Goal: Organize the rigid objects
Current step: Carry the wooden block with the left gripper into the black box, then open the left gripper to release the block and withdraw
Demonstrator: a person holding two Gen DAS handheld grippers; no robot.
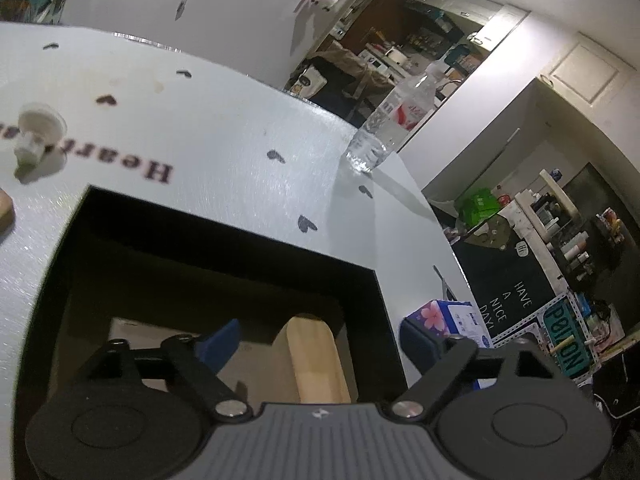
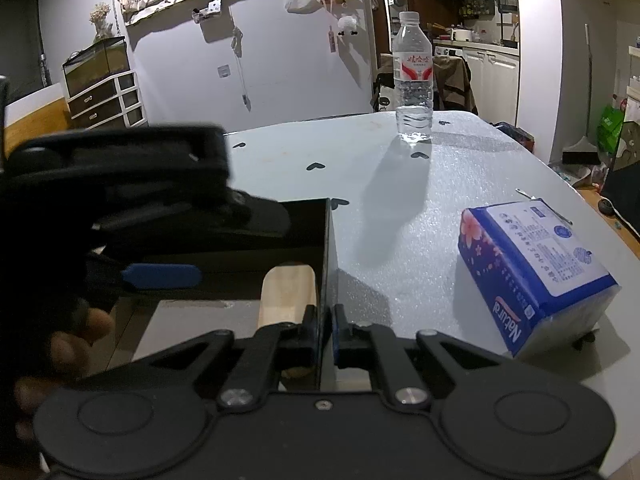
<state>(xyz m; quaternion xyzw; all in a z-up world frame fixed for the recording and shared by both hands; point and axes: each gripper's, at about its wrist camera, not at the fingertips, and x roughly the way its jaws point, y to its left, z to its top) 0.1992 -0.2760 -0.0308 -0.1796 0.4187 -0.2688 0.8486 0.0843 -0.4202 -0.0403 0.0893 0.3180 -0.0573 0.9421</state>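
A black open box [image 1: 372,296] sits on the white table. A pale wooden block [image 1: 316,360] lies inside it against the right wall; it also shows in the right wrist view [image 2: 286,292]. My left gripper [image 1: 320,344] is open, hovering over the box with the block between its blue fingertips [image 1: 222,342]. My right gripper [image 2: 325,334] is shut on the box's right wall [image 2: 325,248], one finger inside and one outside. The left gripper also shows in the right wrist view [image 2: 160,276], above the box.
A clear water bottle [image 2: 414,80] stands at the far side of the table. A blue tissue pack [image 2: 532,272] lies right of the box. A small white cup-like object [image 1: 34,134] and a brown piece [image 1: 4,210] lie at the left.
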